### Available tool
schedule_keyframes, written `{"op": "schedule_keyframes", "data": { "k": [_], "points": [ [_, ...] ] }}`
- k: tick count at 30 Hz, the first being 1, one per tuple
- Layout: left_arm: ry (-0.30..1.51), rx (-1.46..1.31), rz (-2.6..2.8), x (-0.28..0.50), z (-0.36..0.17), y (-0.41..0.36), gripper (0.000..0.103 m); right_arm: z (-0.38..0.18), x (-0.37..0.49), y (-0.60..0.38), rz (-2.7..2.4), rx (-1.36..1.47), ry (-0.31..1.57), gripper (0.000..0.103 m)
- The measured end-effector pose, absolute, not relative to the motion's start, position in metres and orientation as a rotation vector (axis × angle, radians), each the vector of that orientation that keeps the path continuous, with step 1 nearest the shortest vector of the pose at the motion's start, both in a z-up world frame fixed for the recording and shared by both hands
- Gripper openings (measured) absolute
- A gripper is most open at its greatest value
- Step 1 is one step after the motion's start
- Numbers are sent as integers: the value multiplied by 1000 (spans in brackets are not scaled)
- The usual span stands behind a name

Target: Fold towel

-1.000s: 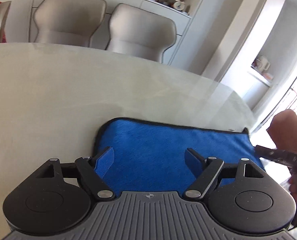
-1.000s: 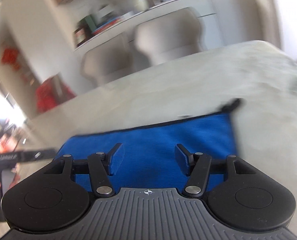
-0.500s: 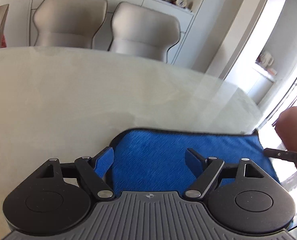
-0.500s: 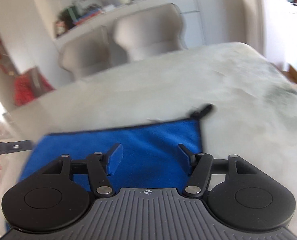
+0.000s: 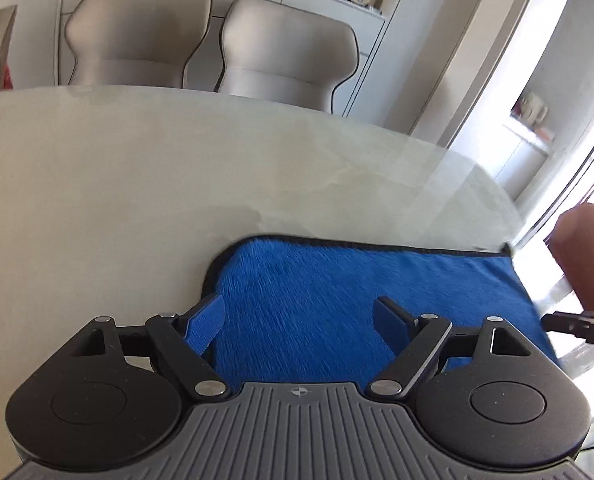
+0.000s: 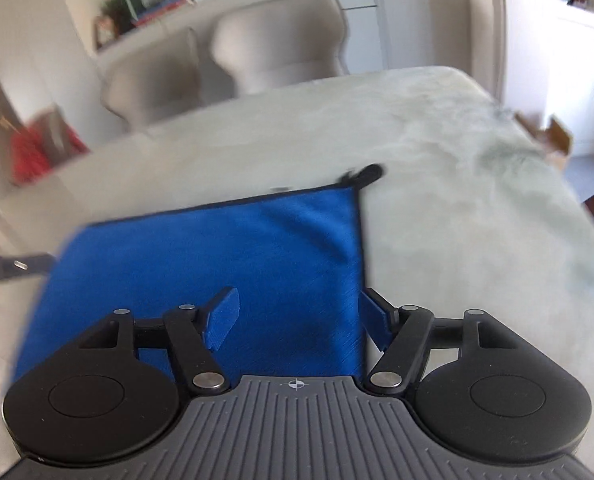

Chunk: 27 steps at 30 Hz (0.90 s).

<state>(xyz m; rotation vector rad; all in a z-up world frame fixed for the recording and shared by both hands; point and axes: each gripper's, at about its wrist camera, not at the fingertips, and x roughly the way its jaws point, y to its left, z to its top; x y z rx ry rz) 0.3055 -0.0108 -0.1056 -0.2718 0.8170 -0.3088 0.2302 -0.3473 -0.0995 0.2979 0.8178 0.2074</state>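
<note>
A blue towel with a dark hem lies flat on the pale stone table. My left gripper is open above the towel's left part, its left finger near the rounded far-left corner. In the right wrist view the towel fills the lower middle, with a dark loop at its far-right corner. My right gripper is open and straddles the towel's right edge. Neither gripper holds anything.
Two beige chairs stand behind the table's far edge, with a white cabinet behind them. The right hand and its gripper show at the right of the left wrist view. The table's right edge drops off near a cardboard box.
Both grippers have shifted outward over the towel: the left towards its left edge, the right towards its right edge. Both stayed open. The towel has not moved.
</note>
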Motion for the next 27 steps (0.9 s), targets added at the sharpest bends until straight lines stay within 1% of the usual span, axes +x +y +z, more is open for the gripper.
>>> {"op": "schedule_keyframes", "data": {
  "k": [5, 8, 10, 11, 13, 17, 21, 24, 26, 27],
  "points": [
    [831, -302, -384, 238, -107, -34, 85, -92, 185, -305, 437, 359, 808, 68],
    [859, -309, -399, 218, -115, -41, 85, -99, 169, -281, 494, 357, 839, 68],
    [896, -298, -376, 212, -122, -42, 85, -108, 159, -277, 453, 319, 893, 68],
    [890, -294, -379, 207, -123, -40, 85, -110, 153, -281, 433, 302, 894, 66],
    [894, -280, -366, 203, -122, -34, 85, -109, 140, -292, 378, 290, 884, 65],
    [898, -287, -322, 194, -115, -19, 85, -96, 124, -309, 193, 192, 903, 67],
    [885, -318, -354, 189, -109, -23, 85, -80, 113, -291, 319, 203, 867, 67],
    [889, -302, -360, 184, -112, -28, 85, -88, 111, -286, 337, 211, 868, 68],
    [924, -294, -346, 182, -119, -28, 85, -98, 121, -288, 312, 219, 905, 68],
    [914, -287, -349, 178, -119, -27, 85, -101, 122, -291, 281, 214, 922, 65]
  ]
}}
